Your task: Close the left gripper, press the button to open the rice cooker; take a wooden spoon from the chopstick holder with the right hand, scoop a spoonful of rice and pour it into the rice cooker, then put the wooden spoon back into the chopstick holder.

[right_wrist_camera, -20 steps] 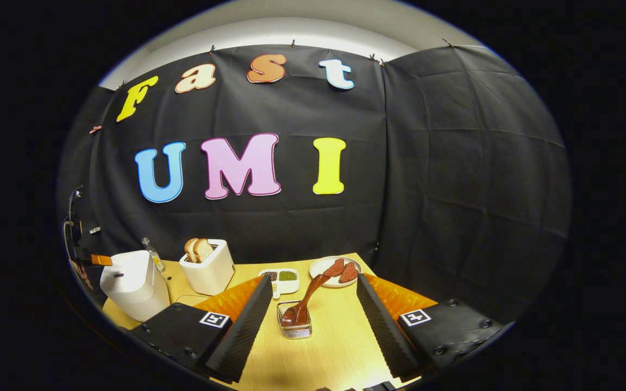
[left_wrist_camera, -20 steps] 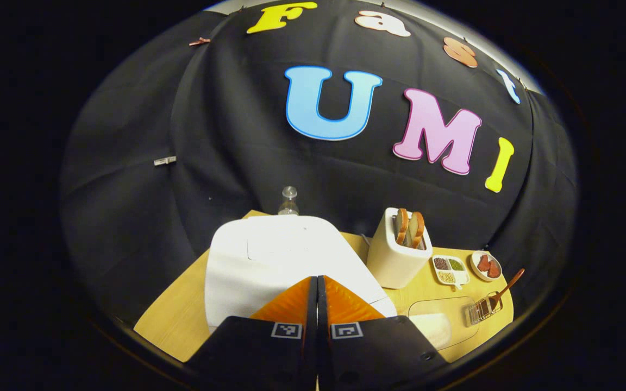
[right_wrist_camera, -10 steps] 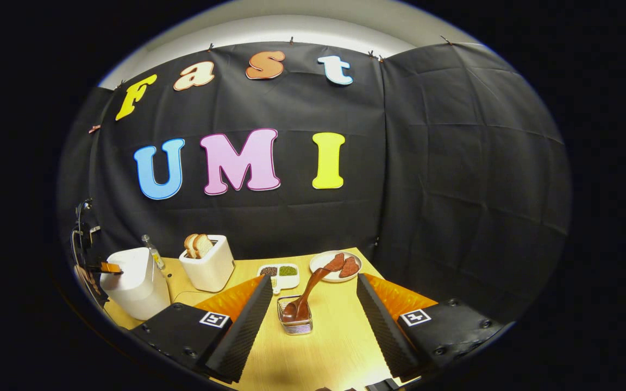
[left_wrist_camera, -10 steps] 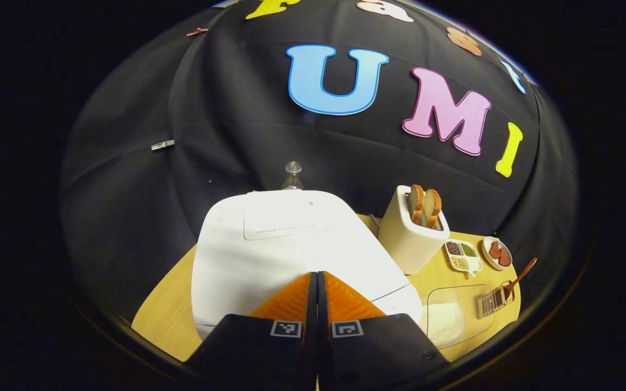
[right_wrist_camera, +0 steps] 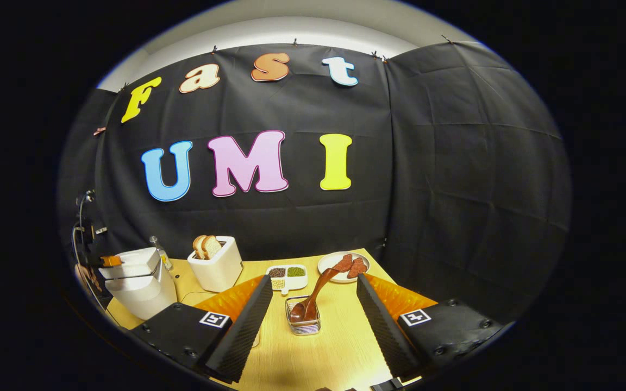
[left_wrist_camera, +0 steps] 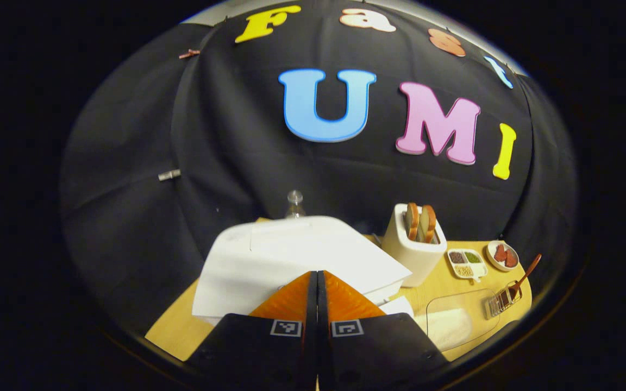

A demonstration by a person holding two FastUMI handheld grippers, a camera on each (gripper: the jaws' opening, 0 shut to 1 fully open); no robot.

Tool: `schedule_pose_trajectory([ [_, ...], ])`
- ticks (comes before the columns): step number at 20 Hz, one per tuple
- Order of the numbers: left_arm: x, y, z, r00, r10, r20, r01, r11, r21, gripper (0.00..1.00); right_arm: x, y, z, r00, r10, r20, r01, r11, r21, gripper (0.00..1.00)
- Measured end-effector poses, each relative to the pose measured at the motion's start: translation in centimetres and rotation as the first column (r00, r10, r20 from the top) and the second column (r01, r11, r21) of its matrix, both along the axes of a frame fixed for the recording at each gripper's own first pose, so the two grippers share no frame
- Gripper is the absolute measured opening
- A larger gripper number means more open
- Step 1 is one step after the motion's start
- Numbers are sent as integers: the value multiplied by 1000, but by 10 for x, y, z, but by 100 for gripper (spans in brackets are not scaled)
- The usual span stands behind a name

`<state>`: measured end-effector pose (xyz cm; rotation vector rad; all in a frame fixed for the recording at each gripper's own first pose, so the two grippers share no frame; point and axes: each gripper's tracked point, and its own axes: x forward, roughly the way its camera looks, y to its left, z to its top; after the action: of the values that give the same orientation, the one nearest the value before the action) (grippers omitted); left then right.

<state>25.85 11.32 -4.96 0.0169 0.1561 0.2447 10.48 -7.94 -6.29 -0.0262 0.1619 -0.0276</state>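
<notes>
- Left gripper view: left tool point(left_wrist_camera: 317, 282) is sitting pressed fully together, gripping nothing, tips lying over the front edge of the rice cooker point(left_wrist_camera: 296, 260).
- Cooker lid is standing slightly raised, a thin gap showing along its right front edge.
- Cooker is taking up the left part of the desk point(left_wrist_camera: 174, 331); the desk's left edge is running just beside it, dark wall cloth close behind.
- A bottle point(left_wrist_camera: 294, 204) is peeking up behind the cooker; the toaster point(left_wrist_camera: 413, 255) with two bread slices is standing just right of it.
- A clear container of rice point(left_wrist_camera: 449, 325) is lying near the front right; the chopstick holder point(left_wrist_camera: 500, 301) with the wooden spoon point(left_wrist_camera: 525, 274) is sitting near the desk's right edge, well apart from this tool.
- Right gripper view: right tool point(right_wrist_camera: 309, 320) is spread wide, holding nothing.
- Chopstick holder point(right_wrist_camera: 303, 321) is lying between the two fingers, just ahead, touching neither; bare desk point(right_wrist_camera: 318, 364) on both sides of it.
- Wooden spoon point(right_wrist_camera: 315, 296) is resting bowl-down in the holder, handle leaning up and right toward the plate point(right_wrist_camera: 328, 265).
- A divided dish point(right_wrist_camera: 287, 277) is sitting just behind the holder.
- Rice cooker point(right_wrist_camera: 138, 282) is standing at far left, lid a little lifted, the left tool point(right_wrist_camera: 107, 262) at its top front edge.
</notes>
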Motion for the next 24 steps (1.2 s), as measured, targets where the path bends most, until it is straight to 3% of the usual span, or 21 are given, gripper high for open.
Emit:
schedule_pose_trajectory([
  [3, -24, -15, 40, 995, -15, 94, 13, 1000, 17, 6, 0, 2, -3, 1000, 6, -4, -6, 1000, 21, 98],
  [7, -70, -46, 64, 989, -49, 140, 41, 998, 55, 6, 2, 6, -10, 999, 40, -23, -39, 999, 32, 98],
  [16, -157, -120, 55, 989, -77, 129, 74, 997, 30, 6, 36, 14, -23, 993, 107, -46, -106, 994, 27, 98],
  [19, -168, -133, 38, 992, -75, 102, 75, 997, 2, 26, 47, 8, -32, 992, 108, -59, -106, 994, 33, 97],
  [21, -172, -136, 27, 995, -62, 83, 64, 998, -15, 51, 55, 4, -40, 992, 106, -72, -104, 994, 37, 97],
  [22, -172, -139, 23, 996, -57, 75, 59, 998, -24, 80, 58, 2, -45, 991, 108, -81, -105, 994, 39, 97],
  [24, -177, -140, 13, 998, -40, 54, 42, 999, -31, 96, 67, -1, -59, 987, 112, -117, -107, 993, 47, 97],
])
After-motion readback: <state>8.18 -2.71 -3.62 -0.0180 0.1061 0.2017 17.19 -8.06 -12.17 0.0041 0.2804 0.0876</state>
